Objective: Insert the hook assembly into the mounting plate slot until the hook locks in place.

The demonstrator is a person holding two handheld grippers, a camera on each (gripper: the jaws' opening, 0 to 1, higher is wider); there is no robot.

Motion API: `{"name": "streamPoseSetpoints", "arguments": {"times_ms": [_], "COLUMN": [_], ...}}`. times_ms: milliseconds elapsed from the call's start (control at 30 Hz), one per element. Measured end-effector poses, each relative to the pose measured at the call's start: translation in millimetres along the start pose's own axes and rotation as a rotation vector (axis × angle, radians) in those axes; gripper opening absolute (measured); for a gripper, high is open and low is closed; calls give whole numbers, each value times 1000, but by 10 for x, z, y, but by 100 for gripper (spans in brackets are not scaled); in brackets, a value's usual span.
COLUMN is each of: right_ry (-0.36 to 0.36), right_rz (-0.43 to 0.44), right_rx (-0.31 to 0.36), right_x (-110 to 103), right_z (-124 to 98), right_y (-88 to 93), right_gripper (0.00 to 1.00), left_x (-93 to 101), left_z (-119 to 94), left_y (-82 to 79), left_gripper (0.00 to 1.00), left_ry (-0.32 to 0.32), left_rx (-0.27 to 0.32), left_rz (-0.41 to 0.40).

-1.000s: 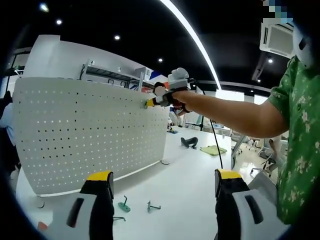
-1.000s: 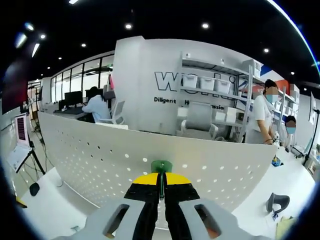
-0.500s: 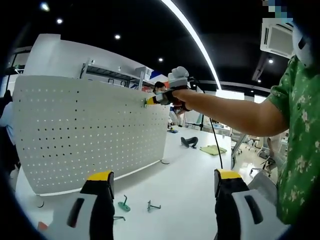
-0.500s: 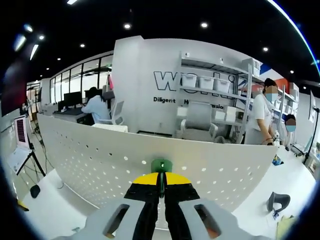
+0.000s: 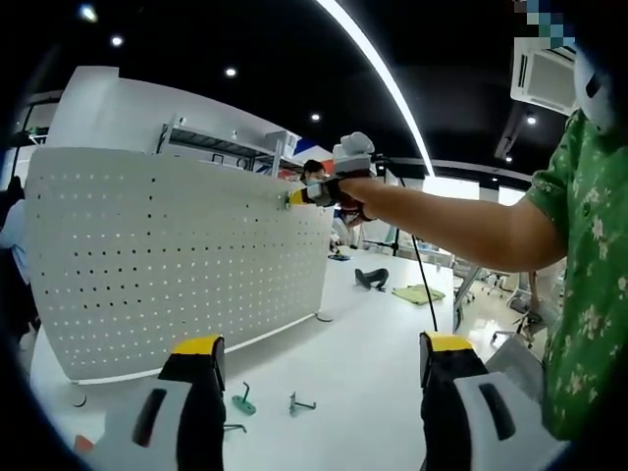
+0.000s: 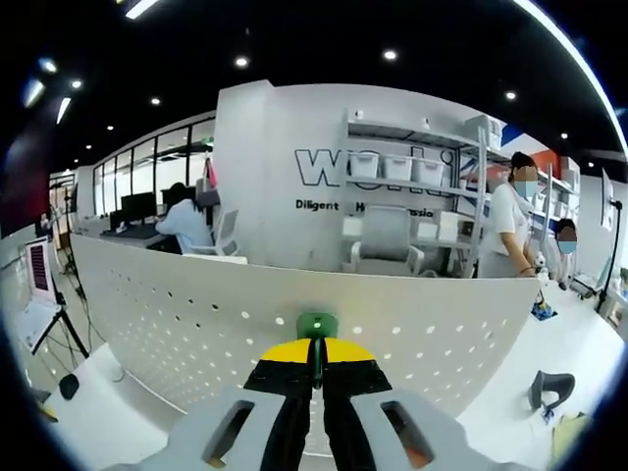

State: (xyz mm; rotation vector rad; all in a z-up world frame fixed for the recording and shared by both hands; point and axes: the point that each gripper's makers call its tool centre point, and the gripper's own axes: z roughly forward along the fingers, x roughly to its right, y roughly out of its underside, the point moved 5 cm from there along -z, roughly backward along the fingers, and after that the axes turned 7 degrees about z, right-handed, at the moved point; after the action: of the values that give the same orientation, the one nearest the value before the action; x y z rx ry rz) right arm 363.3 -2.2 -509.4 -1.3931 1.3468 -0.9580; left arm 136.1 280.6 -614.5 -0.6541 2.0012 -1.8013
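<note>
A white pegboard plate (image 5: 177, 260) stands upright on the white table. In the left gripper view my right gripper (image 5: 292, 198) reaches in on a bare arm and presses a green hook against the plate's upper right area. In the right gripper view my right gripper (image 6: 316, 350) is shut on the green hook (image 6: 317, 325), whose head touches the pegboard (image 6: 196, 314) near its top edge. My left gripper (image 5: 314, 358) is held low before the table, open, with nothing between its jaws. Loose green hooks (image 5: 243, 400) lie on the table below it.
The white table (image 5: 373, 343) runs to the right past the pegboard. A dark object (image 5: 372, 279) and a greenish sheet (image 5: 419, 293) lie farther back. People stand or sit beyond the board (image 6: 507, 231), near shelves and desks.
The right gripper view has shifted slightly, with the pegboard's top edge sitting a bit lower. The hook stays against the board. The left gripper has not moved.
</note>
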Motion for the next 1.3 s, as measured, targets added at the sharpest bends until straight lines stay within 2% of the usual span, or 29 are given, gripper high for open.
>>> {"name": "streamPoseSetpoints", "arguments": {"times_ms": [900, 1300], "right_ry": [6, 4], "right_rz": [42, 35], "right_rx": [76, 68], "right_x": [-5, -2], "right_z": [-1, 16], "right_y": [16, 46], "right_gripper": [1, 1], "left_x": [-33, -47], "left_z": [-18, -11], "left_y": [6, 7], "left_gripper": [82, 81], "left_ry": [-8, -6], "left_rx": [2, 3], "left_rz": [-8, -9]}}
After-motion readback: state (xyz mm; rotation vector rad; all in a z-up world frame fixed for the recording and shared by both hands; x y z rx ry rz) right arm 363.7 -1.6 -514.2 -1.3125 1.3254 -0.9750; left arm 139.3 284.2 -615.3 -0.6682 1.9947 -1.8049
